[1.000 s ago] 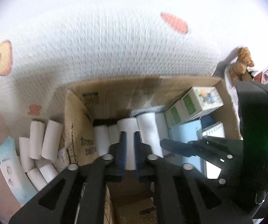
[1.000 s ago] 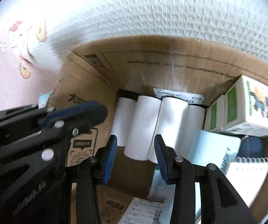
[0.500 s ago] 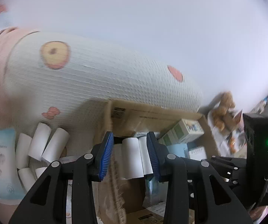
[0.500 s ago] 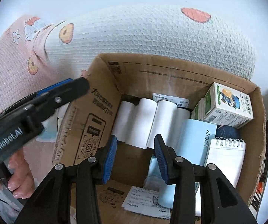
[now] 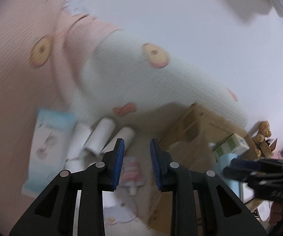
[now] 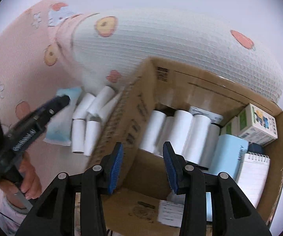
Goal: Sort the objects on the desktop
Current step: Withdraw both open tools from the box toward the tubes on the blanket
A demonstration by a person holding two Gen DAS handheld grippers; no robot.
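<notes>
My left gripper (image 5: 137, 143) hangs over the pink patterned bedding, its jaws closing with nothing between them. Just ahead and to its left lie several loose white paper rolls (image 5: 100, 137) beside a light blue tissue pack (image 5: 48, 147). My right gripper (image 6: 143, 147) is open and empty above the left wall of the cardboard box (image 6: 200, 82). Inside the box lies a row of white rolls (image 6: 180, 133). In the right wrist view the left gripper (image 6: 64, 99) reaches over the tissue pack (image 6: 60, 122) and the loose rolls (image 6: 86, 118).
The box also holds a pale blue notebook (image 6: 230, 153), a spiral notepad (image 6: 253, 177) and a printed carton (image 6: 259, 125). A white bolster pillow (image 6: 180, 45) lies behind the box. A hand (image 6: 28, 179) holds the left gripper. A teddy bear (image 5: 263, 137) sits far right.
My left gripper has swung left out of the box to the loose rolls, its jaws first widening, then narrowing. The right gripper has drawn back from the box with its jaws unchanged.
</notes>
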